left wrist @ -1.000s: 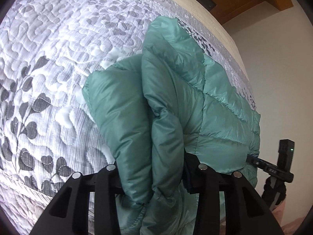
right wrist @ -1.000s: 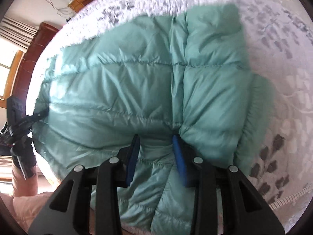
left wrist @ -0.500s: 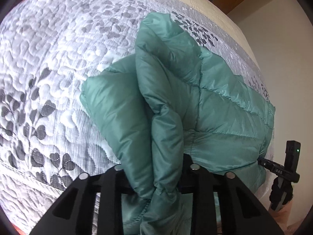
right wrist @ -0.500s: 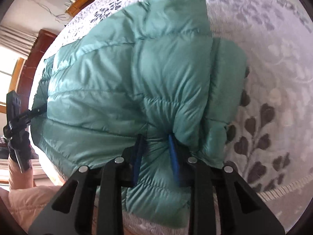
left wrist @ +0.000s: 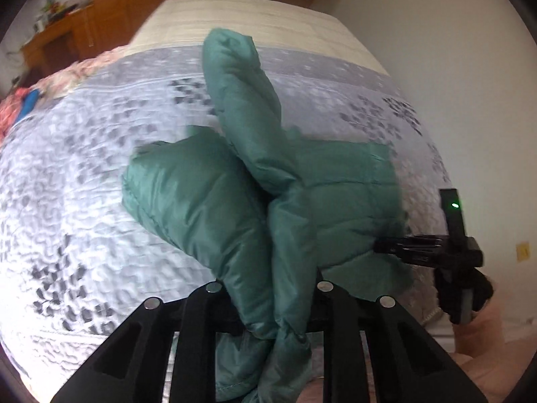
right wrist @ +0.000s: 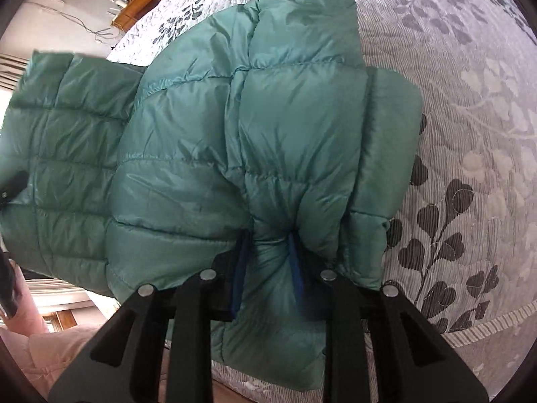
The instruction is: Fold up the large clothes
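Observation:
A teal puffer jacket (left wrist: 201, 194) lies bunched on the quilted bed. In the left wrist view my left gripper (left wrist: 272, 299) has a thick fold of it between its jaws; the jaws are closing and press on the fabric, with a sleeve (left wrist: 241, 94) sticking up beyond. The picture is blurred by motion. My right gripper (left wrist: 377, 245) bites the jacket's edge at the right. In the right wrist view the jacket (right wrist: 268, 117) spreads wide and my right gripper (right wrist: 266, 255) pinches a gathered ridge between its blue pads (right wrist: 241, 268).
The grey leaf-patterned quilt (left wrist: 84, 218) covers the bed (right wrist: 470, 100). A wooden cabinet (left wrist: 117, 0) and shelves stand beyond the bed. A red and blue cloth (left wrist: 20, 107) lies at the far left. A person's hand (left wrist: 476, 329) holds the right gripper near a white wall.
My left gripper has lifted and swung, carrying its fold of jacket up off the quilt and rolling. Both pairs of jaws have narrowed on the fabric. The right gripper barely moved.

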Action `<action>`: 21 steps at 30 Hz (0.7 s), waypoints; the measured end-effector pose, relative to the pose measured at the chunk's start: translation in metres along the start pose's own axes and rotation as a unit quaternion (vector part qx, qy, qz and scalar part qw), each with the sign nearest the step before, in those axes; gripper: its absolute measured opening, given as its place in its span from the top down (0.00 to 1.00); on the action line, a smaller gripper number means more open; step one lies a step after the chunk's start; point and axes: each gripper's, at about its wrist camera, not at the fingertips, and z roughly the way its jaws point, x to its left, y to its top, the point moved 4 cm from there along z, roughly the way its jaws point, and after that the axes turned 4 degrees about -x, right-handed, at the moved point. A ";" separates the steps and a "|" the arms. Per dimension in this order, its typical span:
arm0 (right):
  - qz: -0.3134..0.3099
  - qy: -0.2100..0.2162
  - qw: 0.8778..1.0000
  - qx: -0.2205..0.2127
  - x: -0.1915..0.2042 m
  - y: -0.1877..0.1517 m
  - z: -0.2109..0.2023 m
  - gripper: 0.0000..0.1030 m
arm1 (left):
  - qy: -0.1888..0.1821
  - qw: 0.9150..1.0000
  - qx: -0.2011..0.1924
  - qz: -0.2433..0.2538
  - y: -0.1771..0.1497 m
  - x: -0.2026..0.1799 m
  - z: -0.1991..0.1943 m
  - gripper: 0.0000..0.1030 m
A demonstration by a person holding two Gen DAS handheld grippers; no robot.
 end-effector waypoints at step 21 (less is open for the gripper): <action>0.011 -0.015 1.000 0.003 -0.006 0.000 -0.004 0.78 | -0.062 0.993 0.072 0.071 -0.023 -0.088 0.143 0.66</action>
